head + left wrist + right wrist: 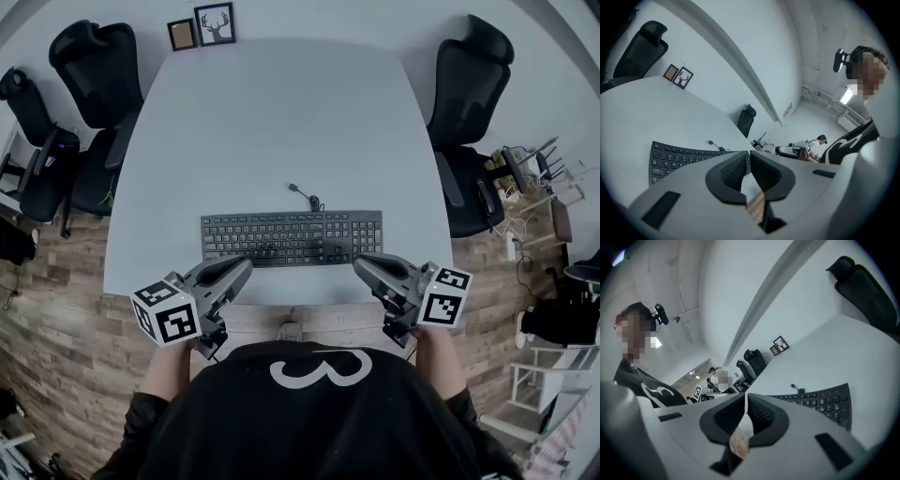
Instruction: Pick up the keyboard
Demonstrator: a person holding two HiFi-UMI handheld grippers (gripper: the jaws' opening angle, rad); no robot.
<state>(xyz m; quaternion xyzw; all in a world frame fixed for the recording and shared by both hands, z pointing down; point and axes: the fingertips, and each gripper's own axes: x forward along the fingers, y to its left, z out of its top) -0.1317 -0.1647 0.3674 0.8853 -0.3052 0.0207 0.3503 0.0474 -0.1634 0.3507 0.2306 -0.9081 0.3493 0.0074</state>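
Note:
A black keyboard lies flat near the front edge of the white table, with its cable curling off behind it. My left gripper is shut and holds nothing, its tip just in front of the keyboard's near left part. My right gripper is also shut and holds nothing, just in front of the near right part. In the left gripper view the shut left gripper has the keyboard to its left. In the right gripper view the shut right gripper has the keyboard to its right.
Black office chairs stand at the table's left and right. Two small picture frames lean against the wall at the far edge. A rack with cables and clutter stands on the wooden floor at the right.

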